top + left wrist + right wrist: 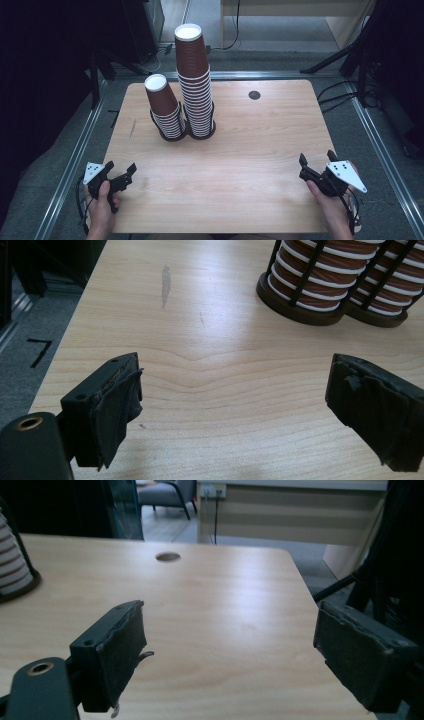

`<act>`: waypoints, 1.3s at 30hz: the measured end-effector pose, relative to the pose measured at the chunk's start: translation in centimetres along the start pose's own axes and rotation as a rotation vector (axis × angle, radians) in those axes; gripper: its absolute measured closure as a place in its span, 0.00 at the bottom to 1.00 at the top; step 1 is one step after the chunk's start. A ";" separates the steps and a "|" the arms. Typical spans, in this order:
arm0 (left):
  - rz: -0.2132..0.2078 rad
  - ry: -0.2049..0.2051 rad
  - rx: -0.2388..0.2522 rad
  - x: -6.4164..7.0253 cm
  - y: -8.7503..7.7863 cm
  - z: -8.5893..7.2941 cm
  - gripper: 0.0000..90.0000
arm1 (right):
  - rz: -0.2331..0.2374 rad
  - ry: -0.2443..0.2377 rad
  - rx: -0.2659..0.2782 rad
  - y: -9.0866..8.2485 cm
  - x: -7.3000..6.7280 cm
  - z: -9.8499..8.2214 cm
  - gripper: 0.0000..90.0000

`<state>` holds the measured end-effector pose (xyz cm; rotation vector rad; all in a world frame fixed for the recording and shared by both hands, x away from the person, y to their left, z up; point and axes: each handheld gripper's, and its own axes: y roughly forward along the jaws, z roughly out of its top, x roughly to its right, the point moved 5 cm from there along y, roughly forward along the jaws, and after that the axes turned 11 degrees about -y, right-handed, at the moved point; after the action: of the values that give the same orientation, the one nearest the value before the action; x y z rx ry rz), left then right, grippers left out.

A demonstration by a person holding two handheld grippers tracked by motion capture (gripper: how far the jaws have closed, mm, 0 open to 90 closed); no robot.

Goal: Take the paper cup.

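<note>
Over table [240, 160], both jaws wide, empty.

High view overlooks table [240, 165]; gripper views skim it, perhaps overlapping.

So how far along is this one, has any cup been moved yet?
Nothing looks done: both cup stacks, short stack and tall stack, sit in their black holders. Nothing in hand: left gripper and right gripper rest open at the near edge. Any cup handling is left.
</note>
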<state>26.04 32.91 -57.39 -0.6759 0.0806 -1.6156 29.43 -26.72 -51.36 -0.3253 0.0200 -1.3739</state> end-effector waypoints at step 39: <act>-0.009 0.031 -0.008 0.3 0.2 -0.1 0.09 | 0.219 -0.047 0.158 4.9 -9.5 14.7 0.00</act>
<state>26.18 32.61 -57.41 -0.6583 0.1069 -1.6352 35.14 -13.59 -40.19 -0.2164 -0.0893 -1.1432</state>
